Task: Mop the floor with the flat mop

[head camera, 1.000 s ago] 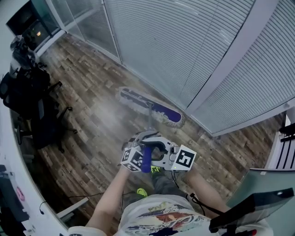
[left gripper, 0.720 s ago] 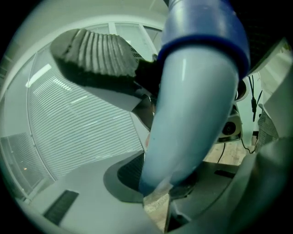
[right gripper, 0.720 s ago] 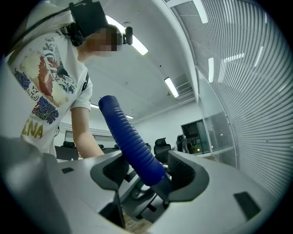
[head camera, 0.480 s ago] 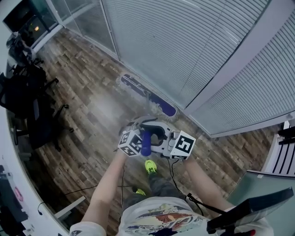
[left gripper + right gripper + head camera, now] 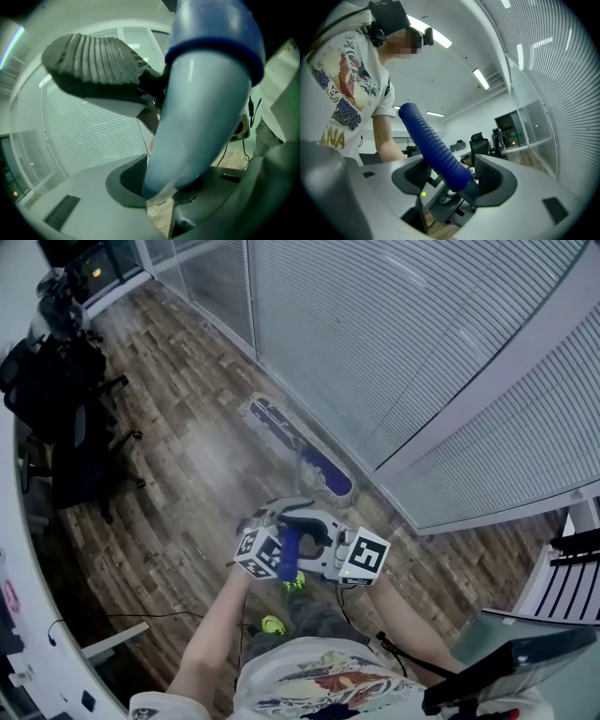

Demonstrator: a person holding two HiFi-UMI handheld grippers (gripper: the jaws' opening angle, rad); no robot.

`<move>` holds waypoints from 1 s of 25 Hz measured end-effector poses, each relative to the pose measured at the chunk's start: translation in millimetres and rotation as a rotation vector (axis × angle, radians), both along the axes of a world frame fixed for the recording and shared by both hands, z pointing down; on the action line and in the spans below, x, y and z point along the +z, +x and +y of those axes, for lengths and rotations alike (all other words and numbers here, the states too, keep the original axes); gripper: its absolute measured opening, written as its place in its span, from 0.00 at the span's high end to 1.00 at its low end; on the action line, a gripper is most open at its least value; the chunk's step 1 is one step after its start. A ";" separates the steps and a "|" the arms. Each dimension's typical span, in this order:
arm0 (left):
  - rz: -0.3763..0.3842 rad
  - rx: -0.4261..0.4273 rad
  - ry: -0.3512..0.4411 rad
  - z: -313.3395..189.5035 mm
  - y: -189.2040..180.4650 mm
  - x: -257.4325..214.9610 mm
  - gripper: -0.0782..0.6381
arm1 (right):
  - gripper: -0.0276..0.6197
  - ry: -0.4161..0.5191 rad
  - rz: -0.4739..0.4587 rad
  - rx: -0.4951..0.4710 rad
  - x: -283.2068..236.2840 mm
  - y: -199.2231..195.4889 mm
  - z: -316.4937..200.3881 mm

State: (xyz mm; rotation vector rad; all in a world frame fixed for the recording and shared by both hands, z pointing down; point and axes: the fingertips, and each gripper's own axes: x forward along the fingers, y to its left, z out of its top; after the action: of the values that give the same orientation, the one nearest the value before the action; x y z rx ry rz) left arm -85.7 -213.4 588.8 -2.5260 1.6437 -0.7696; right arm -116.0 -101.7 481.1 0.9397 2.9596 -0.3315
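The flat mop's purple pad with white fringe (image 5: 296,452) lies on the wood floor, close along the foot of the glass wall. Its pale shaft (image 5: 300,486) rises to the blue ribbed grip (image 5: 288,557) in front of my chest. My left gripper (image 5: 273,542) is shut on the mop handle; in the left gripper view the pale shaft (image 5: 197,117) fills the frame between the pads of that gripper (image 5: 174,188). My right gripper (image 5: 323,546) is shut on the same handle, with the blue grip (image 5: 436,145) pinched between the dark pads of that gripper (image 5: 451,180).
Black office chairs (image 5: 75,437) stand at the left by a white desk edge (image 5: 21,568). The glass wall with blinds (image 5: 394,343) runs diagonally behind the mop. A thin cable (image 5: 159,617) lies on the floor beside my yellow-green shoes (image 5: 273,624). A monitor (image 5: 511,667) is at the lower right.
The mop pad has slid over the floor and now lies nearer the foot of the glass wall. Both grippers kept their hold on the handle.
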 end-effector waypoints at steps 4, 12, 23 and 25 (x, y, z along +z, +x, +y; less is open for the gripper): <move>0.034 -0.053 0.002 61.8 22.3 -4.6 0.82 | 0.54 0.003 0.021 -0.041 -3.9 24.9 62.6; 0.038 -0.177 -0.002 230.2 76.9 -16.5 0.82 | 0.54 -0.001 0.030 -0.167 -13.1 92.2 234.1; 0.064 -0.380 -0.013 391.5 116.7 -19.4 0.82 | 0.54 0.021 0.016 -0.413 -17.4 154.0 396.9; 0.053 -0.370 -0.016 389.6 121.0 -13.4 0.82 | 0.54 0.037 -0.013 -0.417 -13.2 158.2 395.5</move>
State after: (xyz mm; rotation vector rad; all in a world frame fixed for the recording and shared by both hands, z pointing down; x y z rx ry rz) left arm 35.3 176.2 575.4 -2.2960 2.1654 -0.7430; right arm 42.2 293.8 467.9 1.5552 2.7439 -0.2728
